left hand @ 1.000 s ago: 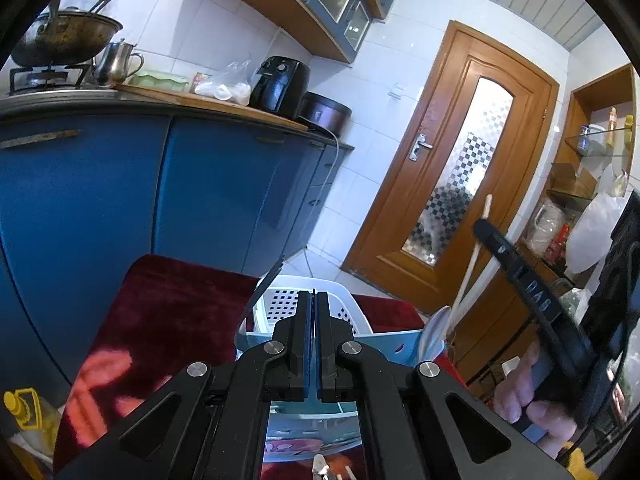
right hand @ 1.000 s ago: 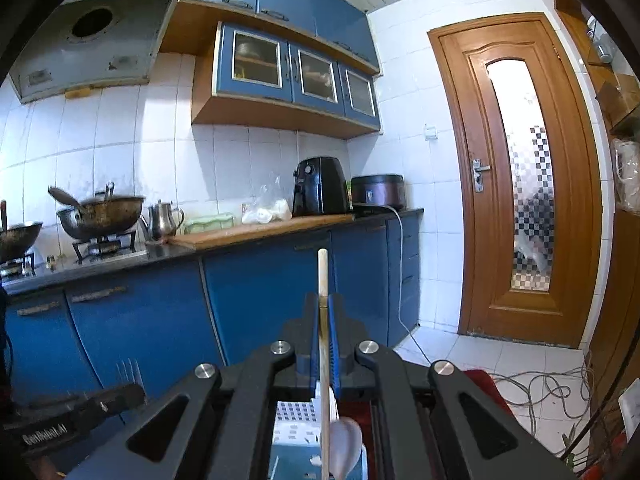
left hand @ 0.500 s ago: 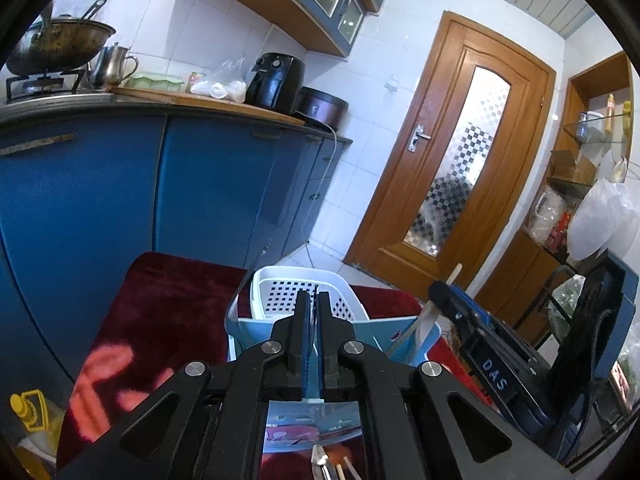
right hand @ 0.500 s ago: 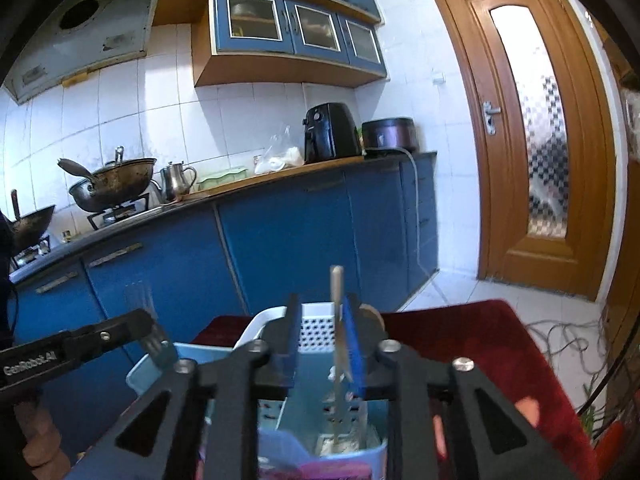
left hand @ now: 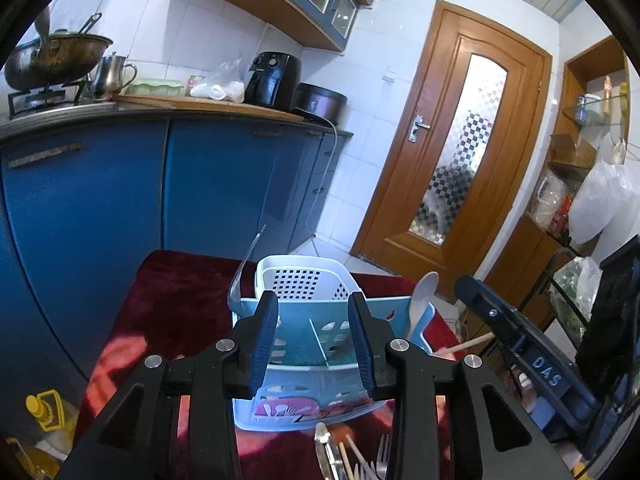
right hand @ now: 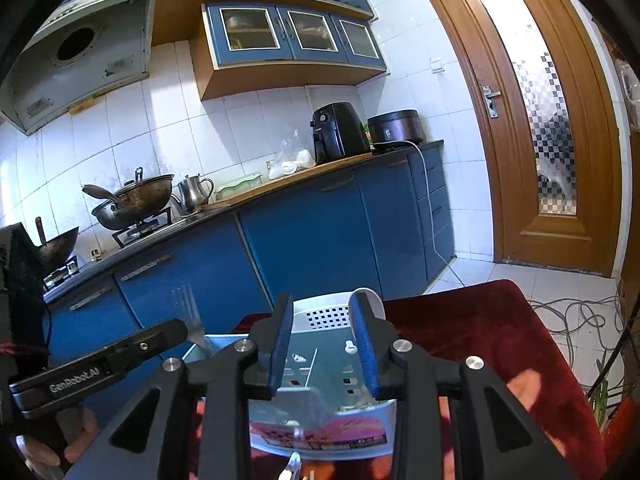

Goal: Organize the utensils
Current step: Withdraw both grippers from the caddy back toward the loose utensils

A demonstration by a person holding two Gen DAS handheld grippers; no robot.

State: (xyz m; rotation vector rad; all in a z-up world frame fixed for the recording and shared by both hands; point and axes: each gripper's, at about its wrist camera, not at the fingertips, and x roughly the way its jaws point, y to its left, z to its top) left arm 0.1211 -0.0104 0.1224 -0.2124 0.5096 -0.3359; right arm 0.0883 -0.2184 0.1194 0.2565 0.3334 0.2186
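left gripper [left hand: 313, 332]: blue ribbed pads spread apart, nothing between them. right gripper [right hand: 324, 344]: likewise spread and empty; its side reads "das". light-blue perforated plastic caddy [left hand: 394, 308] sits at 12 o'clock on the dark red plush cloth [left hand: 172, 292]; white spoon [left hand: 422, 300] stands at its 2 o'clock corner. loose metal utensils [left hand: 352, 460] lie at 6 o'clock

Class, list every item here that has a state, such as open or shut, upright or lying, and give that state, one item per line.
Left gripper: open, holding nothing.
Right gripper: open, holding nothing.
White spoon: standing bowl-up in the caddy's right end.
Clear plastic fork: leaning at the caddy's left end.
Blue utensil caddy: upright on the red cloth.
Loose cutlery: lying in front of the caddy.
Wooden door: shut.
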